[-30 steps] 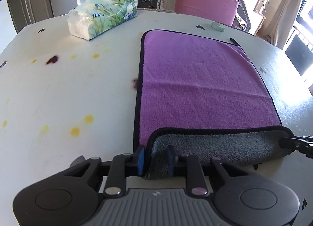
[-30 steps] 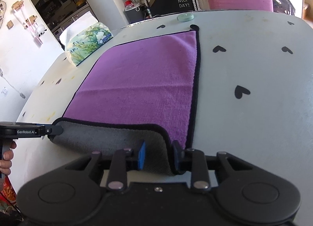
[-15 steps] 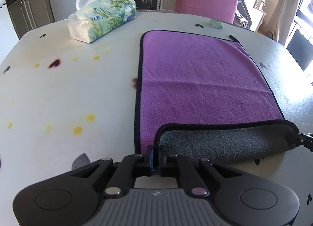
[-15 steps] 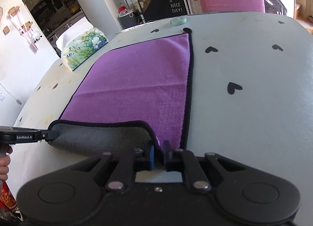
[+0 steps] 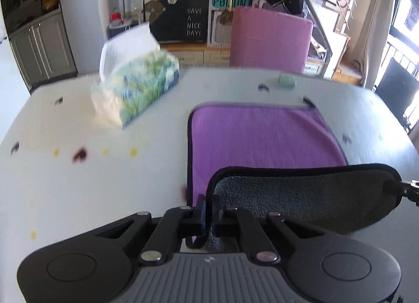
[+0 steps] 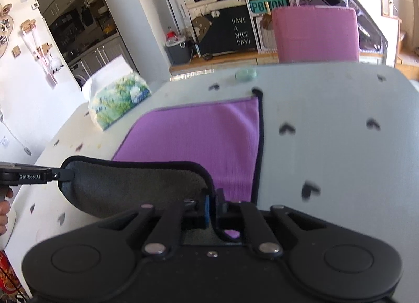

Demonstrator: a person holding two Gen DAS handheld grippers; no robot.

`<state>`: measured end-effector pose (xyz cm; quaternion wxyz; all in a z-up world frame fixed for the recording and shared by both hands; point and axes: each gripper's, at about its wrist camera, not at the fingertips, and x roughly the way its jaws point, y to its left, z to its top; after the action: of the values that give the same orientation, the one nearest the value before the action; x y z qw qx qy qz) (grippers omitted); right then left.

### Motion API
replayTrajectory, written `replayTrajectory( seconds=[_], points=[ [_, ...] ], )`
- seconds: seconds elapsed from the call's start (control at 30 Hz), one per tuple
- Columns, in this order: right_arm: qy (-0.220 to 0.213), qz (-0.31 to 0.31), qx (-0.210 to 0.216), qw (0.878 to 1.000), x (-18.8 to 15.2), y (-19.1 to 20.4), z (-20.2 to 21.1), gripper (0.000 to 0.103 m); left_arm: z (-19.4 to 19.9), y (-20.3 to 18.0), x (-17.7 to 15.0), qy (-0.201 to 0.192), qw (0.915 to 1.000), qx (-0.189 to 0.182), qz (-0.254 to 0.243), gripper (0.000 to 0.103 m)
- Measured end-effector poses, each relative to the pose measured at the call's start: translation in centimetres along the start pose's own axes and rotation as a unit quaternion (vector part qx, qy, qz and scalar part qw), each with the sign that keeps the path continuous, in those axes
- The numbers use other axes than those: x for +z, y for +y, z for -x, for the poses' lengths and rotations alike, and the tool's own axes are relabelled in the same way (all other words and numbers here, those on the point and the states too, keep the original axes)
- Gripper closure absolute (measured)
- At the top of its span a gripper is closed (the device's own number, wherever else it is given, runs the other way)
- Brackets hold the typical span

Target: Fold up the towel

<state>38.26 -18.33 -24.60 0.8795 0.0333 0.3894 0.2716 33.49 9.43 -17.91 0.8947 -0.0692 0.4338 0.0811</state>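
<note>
Slippage is the big worry here imo. Left view: the left tool (image 5: 208, 210) is pinched tight on the near left corner of the towel (image 5: 262, 135), with the near edge lifted so the grey underside faces the camera, while the far half lies flat on the table (image 5: 78, 185). Only a thin bit of black hem sits between the fingers, so a quick pull forward could yank it free. The tissue pack (image 5: 136, 88) sits just past the far left corner, and a wide swing might clip it. Readable stuff: a board in the back says "HAVE A NICE DAY!", plus a teal sign above it, too blurry to call.

Right view: the right tool (image 6: 213, 204) is clamped on the near right corner, same skinny grip. If one side travels faster than the other, I'd guess the fold lands skewed and the hems won't line up. The left tool poking in from the left reads "GenRobot.AI". Same board is visible here too.
</note>
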Motion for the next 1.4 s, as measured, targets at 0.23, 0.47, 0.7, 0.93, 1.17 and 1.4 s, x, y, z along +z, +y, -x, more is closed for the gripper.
replayTrajectory(
  seconds=[0.23, 0.47, 0.7, 0.93, 1.17, 1.4],
  points=[
    [-0.028, 0.015, 0.001, 0.999, 5.5, -0.1, -0.6, 0.099, -0.4, -0.3, 5.5, -0.036, 0.9993, 0.001, 0.005, 0.098],
    [-0.044, 0.038, -0.004, 0.998, 10.2, 0.3, -1.9, 0.099, -2.0, -1.1, 9.5, -0.044, 0.9988, 0.016, -0.013, 0.098],
    [-0.044, 0.04, -0.016, 0.998, 14.4, 0.3, -4.6, 0.099, -4.4, -1.4, 12.7, -0.039, 0.9982, 0.033, -0.033, 0.098],
    [-0.022, 0.039, -0.038, 0.998, 16.5, 0.2, -7.8, 0.099, -7.8, -1.4, 14.8, -0.014, 0.999, 0.028, -0.031, 0.098],
    [0.005, 0.022, -0.052, 0.998, 16.9, -0.3, -10.1, 0.099, -10.1, -1.4, 15.0, 0.01, 0.9991, 0.028, -0.029, 0.098],
    [0.017, 0.02, -0.061, 0.998, 16.8, -0.1, -12.0, 0.097, -11.7, -0.9, 14.9, 0.012, 0.9994, 0.027, -0.016, 0.082]
  ],
)
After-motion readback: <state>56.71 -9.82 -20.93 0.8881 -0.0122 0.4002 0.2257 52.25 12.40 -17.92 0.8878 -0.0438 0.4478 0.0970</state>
